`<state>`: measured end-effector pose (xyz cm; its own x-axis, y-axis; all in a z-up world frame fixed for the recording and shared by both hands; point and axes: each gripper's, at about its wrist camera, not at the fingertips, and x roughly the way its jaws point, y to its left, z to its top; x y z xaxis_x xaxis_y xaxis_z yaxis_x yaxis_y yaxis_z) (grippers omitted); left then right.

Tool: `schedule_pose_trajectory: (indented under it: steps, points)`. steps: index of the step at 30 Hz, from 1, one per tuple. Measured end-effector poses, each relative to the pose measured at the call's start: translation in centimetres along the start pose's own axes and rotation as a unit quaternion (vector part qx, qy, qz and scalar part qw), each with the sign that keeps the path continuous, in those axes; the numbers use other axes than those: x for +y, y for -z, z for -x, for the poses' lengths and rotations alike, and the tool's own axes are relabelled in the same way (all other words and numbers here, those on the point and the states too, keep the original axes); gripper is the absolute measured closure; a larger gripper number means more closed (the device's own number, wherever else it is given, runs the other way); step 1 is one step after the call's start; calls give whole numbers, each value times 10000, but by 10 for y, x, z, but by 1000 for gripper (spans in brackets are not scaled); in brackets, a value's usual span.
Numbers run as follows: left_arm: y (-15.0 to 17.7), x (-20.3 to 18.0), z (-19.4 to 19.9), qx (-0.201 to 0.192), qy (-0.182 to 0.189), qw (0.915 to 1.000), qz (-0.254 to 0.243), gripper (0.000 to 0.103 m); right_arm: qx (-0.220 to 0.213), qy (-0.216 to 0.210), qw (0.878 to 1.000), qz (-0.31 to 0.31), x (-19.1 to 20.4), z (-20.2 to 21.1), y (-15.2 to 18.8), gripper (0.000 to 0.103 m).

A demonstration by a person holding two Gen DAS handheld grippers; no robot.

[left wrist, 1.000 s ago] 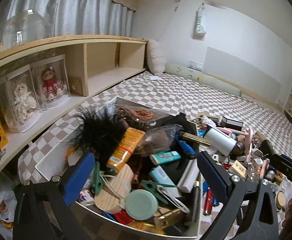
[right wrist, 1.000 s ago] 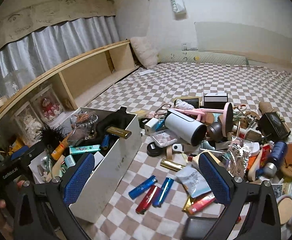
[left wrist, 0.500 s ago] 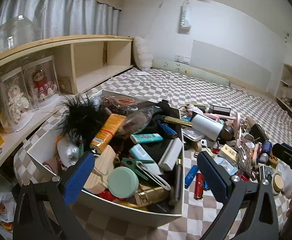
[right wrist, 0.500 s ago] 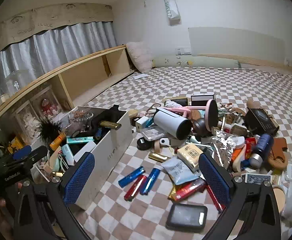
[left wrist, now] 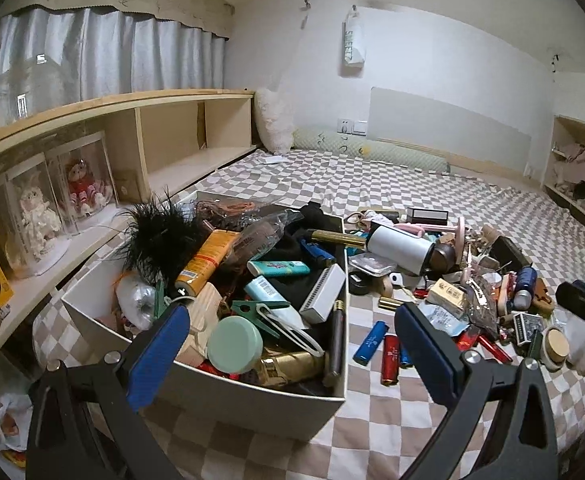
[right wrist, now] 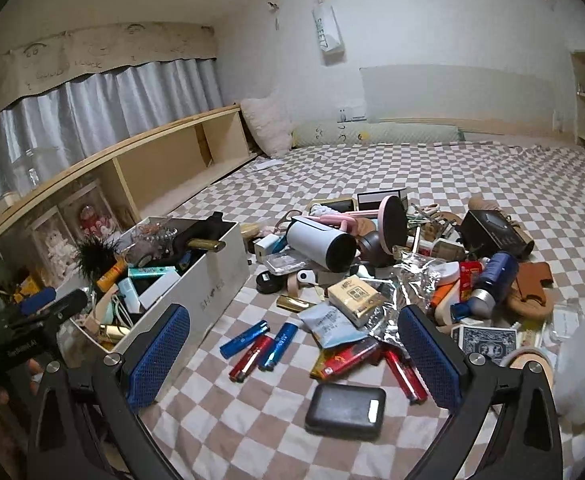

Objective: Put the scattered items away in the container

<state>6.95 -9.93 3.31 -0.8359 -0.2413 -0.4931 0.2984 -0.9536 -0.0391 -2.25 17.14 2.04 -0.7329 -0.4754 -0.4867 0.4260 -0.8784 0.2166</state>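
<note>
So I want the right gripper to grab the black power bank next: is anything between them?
Nothing visible. The right gripper is open above the checkered cover, and the black power bank lies flat between its fingers' lines, uncovered; the nearest red lighter lies beside it.

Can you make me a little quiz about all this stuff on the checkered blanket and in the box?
1. True or false: the white box is empty.
2. How many lighters lie side by side between the box and the snack packets? A) one B) three C) six
3. Fill in: the flat black power bank lies nearest the ____ gripper.

Key
1. False: it is heaped with things, such as a mint green jar and a black feather puff.
2. B: two blue, one red.
3. Right, which is open and holds nothing.
</note>
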Motion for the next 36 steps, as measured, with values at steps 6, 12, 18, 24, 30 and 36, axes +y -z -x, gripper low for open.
schedule_pose_trajectory:
  steps: [6,12,18,24,30,36]
  points:
    - [8,-3,6,-41,84,10000,4,0,-125,-12,9999,42,-6,11,11,0]
    - [16,-6,11,-86,151,9998,-37,0,-374,-30,9993,16,-13,23,20,0]
    - [16,-7,22,-254,150,9995,-62,0,-478,2,9989,29,-16,32,21,0]
    - [20,-6,31,-273,148,9994,-132,0,-501,81,9986,126,-18,41,26,0]
    - [24,-6,34,-293,148,9993,-156,0,-470,155,9987,118,-22,47,35,0]
    - [24,-8,36,-341,192,9991,-180,0,-508,217,9984,139,-21,53,35,0]
